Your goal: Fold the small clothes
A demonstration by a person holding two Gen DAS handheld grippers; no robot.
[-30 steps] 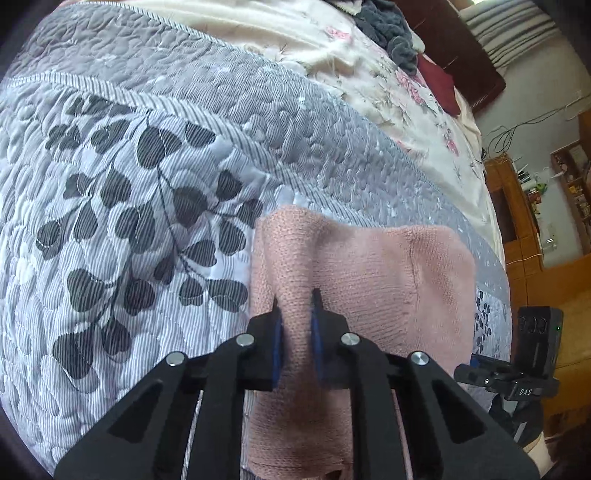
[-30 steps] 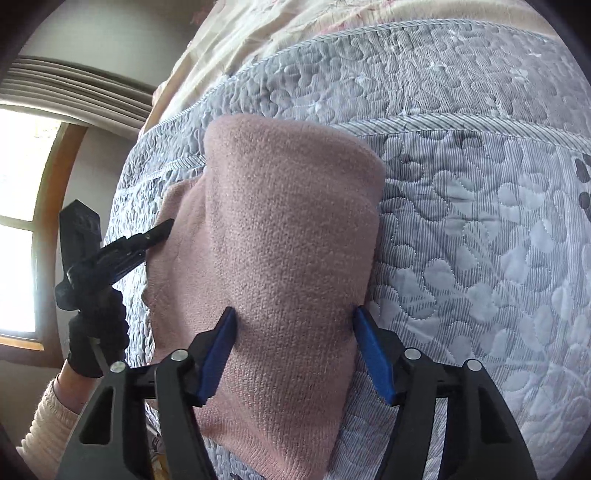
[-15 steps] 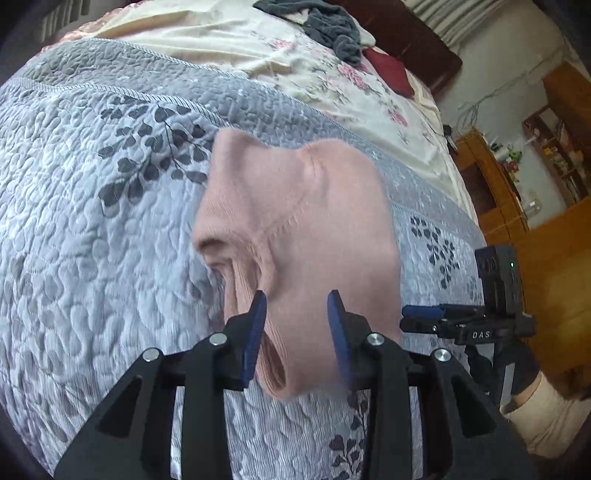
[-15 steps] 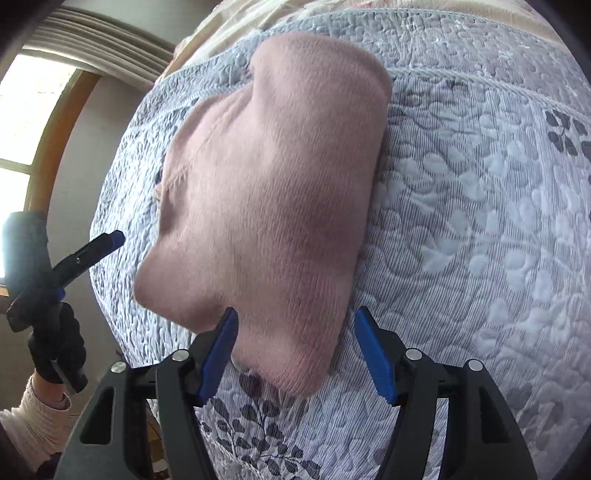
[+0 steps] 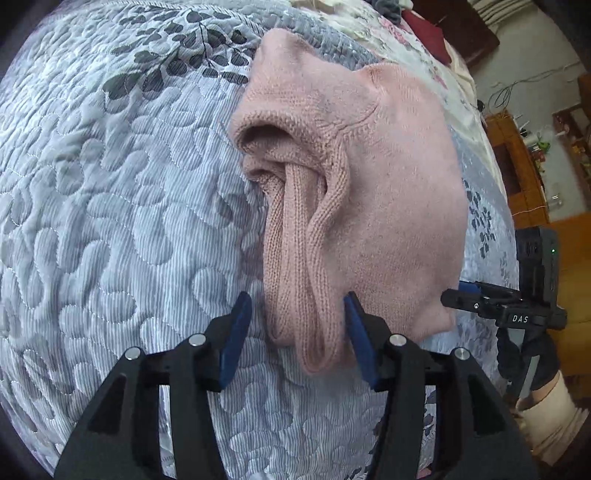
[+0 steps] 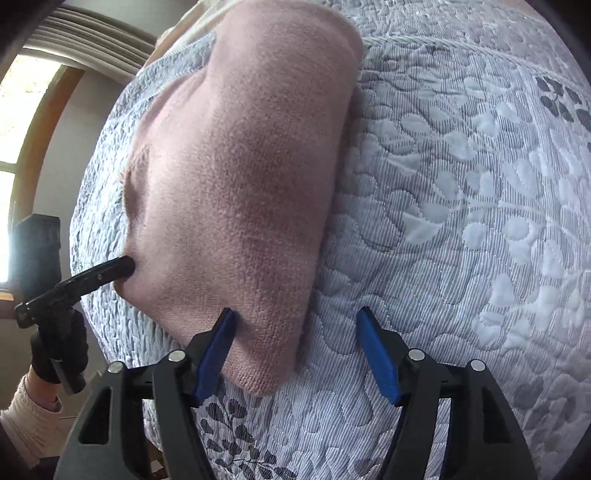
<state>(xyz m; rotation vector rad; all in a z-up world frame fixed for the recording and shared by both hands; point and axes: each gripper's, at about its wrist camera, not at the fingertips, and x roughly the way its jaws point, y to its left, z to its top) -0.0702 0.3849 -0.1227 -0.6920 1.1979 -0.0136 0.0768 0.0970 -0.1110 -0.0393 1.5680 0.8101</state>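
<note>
A pink knit garment [image 5: 388, 192] lies folded on the grey quilted bedspread [image 5: 110, 221]. Its ribbed edge and a tucked sleeve [image 5: 295, 258] hang toward me. My left gripper [image 5: 297, 295] is open, and the ribbed folds lie loose between its blue pads. In the right wrist view the garment [image 6: 240, 177] shows a smooth folded face. My right gripper [image 6: 295, 312] is open, with the garment's near corner by its left pad [image 6: 218, 347]. The left gripper [image 6: 110, 271] touches the garment's left edge there. The right gripper [image 5: 456, 293] sits beside the garment's right edge.
The bedspread [image 6: 461, 221] has a dark leaf print. Beyond it lie a cream floral sheet [image 5: 369, 18] and a dark red cushion [image 5: 424, 26]. Wooden furniture [image 5: 517, 166] stands past the bed's right side. A window [image 6: 18, 110] is on the left.
My left gripper was shut on the garment's edge, carried it over and opened. The garment now lies doubled over. Both grippers have drawn back toward its near end.
</note>
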